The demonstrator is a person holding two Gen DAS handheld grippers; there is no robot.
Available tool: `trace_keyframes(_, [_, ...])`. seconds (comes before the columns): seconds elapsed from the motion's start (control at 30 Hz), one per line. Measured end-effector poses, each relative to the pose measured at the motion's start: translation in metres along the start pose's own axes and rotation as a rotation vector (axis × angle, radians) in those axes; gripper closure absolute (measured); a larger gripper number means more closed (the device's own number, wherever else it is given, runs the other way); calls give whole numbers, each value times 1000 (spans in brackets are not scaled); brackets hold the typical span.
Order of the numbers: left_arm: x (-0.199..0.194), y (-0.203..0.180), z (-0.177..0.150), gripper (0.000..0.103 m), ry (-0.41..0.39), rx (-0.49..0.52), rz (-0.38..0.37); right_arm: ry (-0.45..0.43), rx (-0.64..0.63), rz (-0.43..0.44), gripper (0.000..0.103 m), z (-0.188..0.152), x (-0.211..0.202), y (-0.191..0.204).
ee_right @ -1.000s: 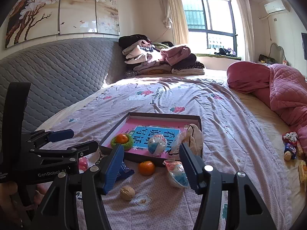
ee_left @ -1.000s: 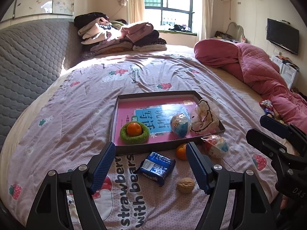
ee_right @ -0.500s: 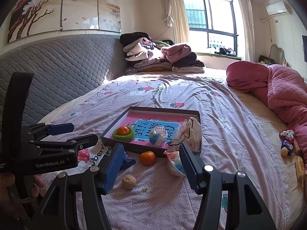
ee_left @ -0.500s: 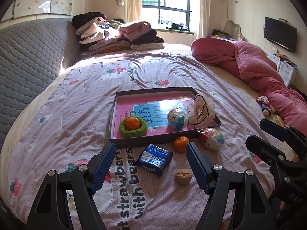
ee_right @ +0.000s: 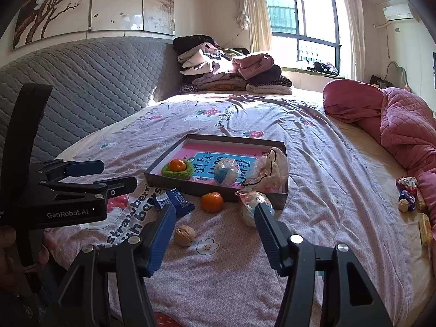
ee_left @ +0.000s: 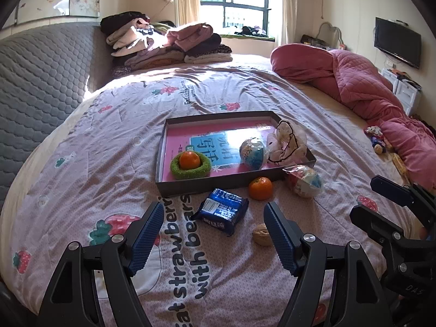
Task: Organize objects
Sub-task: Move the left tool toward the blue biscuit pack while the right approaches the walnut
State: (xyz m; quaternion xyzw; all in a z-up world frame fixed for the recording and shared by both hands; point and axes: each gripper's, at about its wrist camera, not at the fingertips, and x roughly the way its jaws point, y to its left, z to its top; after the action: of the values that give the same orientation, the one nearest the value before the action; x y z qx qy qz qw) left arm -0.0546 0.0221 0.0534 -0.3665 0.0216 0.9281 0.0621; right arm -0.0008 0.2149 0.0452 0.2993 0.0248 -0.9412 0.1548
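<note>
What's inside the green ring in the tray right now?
An orange sits inside the green ring, which lies in the tray on the pink book. The orange's underside is hidden.

Shallow dark tray [ee_left: 218, 184] on bedspread, pink-lined; holds orange [ee_left: 190, 160] in green ring [ee_left: 190, 169], wrapped ball [ee_left: 253, 154], crumpled bag [ee_left: 288, 143]. Loose just before tray: second orange [ee_left: 260, 188], blue snack packet [ee_left: 222, 211], walnut [ee_left: 261, 234], wrapped ball [ee_left: 303, 181] at right corner.
</note>
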Motion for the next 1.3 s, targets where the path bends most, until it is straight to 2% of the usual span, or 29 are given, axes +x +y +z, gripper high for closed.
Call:
trace_keyframes(0.8, [23,-6,-20,26,97,28,-5,86,-39,10,43,-21,20,13])
trace_keyframes(1.3, [45,1,-30,26,142,5,-28,145,-63,30,43,-33,40,22])
